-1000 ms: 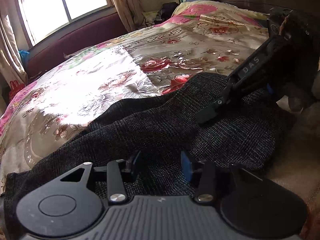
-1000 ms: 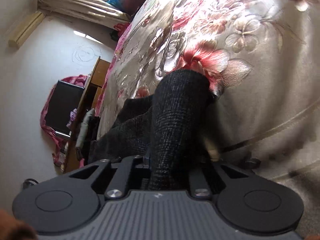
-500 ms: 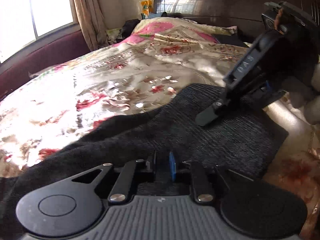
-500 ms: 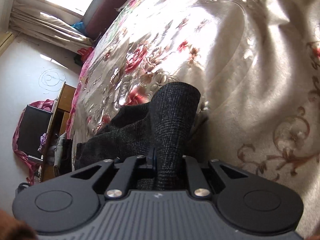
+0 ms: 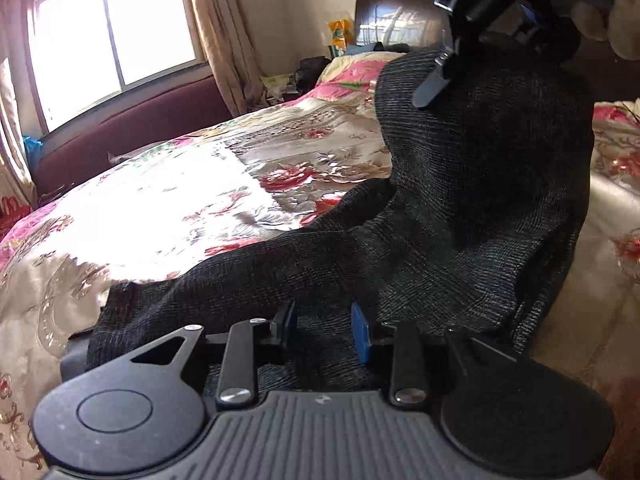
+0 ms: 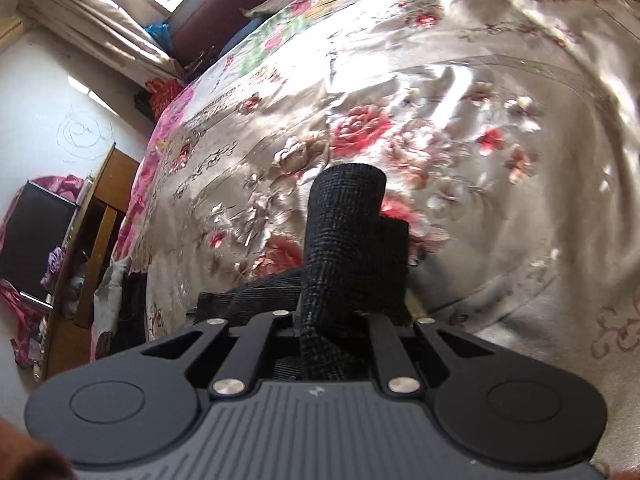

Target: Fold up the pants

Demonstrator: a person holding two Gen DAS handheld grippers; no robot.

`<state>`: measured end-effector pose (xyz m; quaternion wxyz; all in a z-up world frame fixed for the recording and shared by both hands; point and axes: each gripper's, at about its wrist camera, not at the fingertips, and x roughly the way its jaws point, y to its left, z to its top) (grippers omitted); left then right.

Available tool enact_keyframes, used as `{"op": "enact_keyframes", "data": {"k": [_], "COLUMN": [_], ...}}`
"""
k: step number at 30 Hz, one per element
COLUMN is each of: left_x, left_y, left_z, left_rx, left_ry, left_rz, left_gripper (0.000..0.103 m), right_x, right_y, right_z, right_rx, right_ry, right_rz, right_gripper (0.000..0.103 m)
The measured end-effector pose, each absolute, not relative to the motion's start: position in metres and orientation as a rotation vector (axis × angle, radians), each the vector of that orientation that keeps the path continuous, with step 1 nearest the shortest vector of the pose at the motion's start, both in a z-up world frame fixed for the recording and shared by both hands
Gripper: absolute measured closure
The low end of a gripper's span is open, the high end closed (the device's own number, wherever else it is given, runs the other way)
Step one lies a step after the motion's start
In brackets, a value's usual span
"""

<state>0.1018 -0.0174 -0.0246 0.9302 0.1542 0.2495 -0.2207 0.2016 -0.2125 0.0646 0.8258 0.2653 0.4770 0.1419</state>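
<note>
Right gripper (image 6: 332, 316) clamping pants (image 5: 480, 184), lifting above bed (image 5: 180, 208). Left gripper (image 5: 324, 324) opening, cloth between pads unpinched; risk: fold sliding.

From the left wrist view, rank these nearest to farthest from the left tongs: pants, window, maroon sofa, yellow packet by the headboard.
1. Pants: between the opening left tongs.
2. Maroon sofa: left, beyond the bed.
3. Window and yellow packet: both at the far wall, too close to call.

Charcoal flecked-knit pants (image 5: 480, 184), cream satin bedspread (image 5: 168, 208) — red-pink florals (glossy), maroon window seat (image 5: 132, 128)
</note>
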Motion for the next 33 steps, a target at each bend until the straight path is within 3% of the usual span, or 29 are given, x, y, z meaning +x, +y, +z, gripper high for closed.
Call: {"op": "enact_keyframes", "data": {"k": [6, 17, 19, 20, 23, 30, 32, 33], "left_x": [0.103, 0.106, 0.108, 0.11, 0.11, 0.086, 0.077, 0.073], "left_y": [0.039, 0.092, 0.097, 0.1, 0.109, 0.131, 0.137, 0.141], "left_z": [-0.024, -0.028, -0.027, -0.027, -0.023, -0.015, -0.016, -0.018], "left_rx": [0.136, 0.051, 0.042, 0.029, 0.008, 0.003, -0.003, -0.004], "left_ry": [0.498, 0.556, 0.568, 0.577, 0.605, 0.588, 0.584, 0.591], "left_rz": [-0.411, -0.432, -0.44, -0.449, -0.471, -0.424, -0.404, -0.392], "left_gripper": [0.056, 0.056, 0.056, 0.055, 0.055, 0.049, 0.038, 0.037], "right_x": [0.233, 0.228, 0.226, 0.225, 0.225, 0.208, 0.204, 0.203], "right_y": [-0.095, 0.051, 0.058, 0.06, 0.076, 0.082, 0.071, 0.065], "right_z": [0.073, 0.018, 0.02, 0.02, 0.021, 0.03, 0.033, 0.034], "right_rx": [0.466, 0.209, 0.191, 0.204, 0.204, 0.179, 0.199, 0.218], "right_ry": [1.049, 1.147, 1.133, 1.128, 1.138, 1.112, 1.098, 1.098], "right_rz": [0.359, 0.344, 0.327, 0.311, 0.328, 0.402, 0.412, 0.417], "right_gripper": [0.093, 0.089, 0.084, 0.072, 0.05, 0.049, 0.048, 0.048]}}
